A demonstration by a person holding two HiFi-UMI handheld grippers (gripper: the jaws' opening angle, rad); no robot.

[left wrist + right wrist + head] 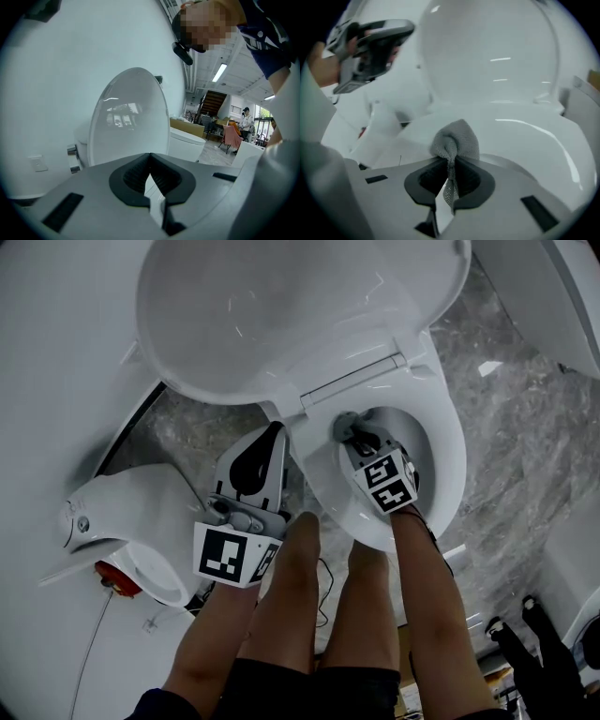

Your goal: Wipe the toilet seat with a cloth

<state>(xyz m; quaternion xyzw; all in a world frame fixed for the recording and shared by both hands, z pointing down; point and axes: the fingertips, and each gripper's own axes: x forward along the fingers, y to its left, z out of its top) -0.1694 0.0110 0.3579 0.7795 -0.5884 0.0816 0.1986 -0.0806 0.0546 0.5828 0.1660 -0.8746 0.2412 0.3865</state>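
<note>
We are clenching the grey cloth (pixel 457 138) in the right gripper (pixel 450 174), holding it at the toilet seat (pixel 448 451)'s rear by the hinge, the ring curving off rightward then toward us, while the left gripper (pixel 151 176), closed on nothing, is hanging beside the bowl.

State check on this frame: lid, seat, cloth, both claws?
lid: raised, leaning back.
seat: down.
right claw: shut on the cloth.
cloth: bunched, a tail hanging between the jaws; it looks to be against the seat's rear edge.
left claw: shut, empty, held clear of the seat.
</note>
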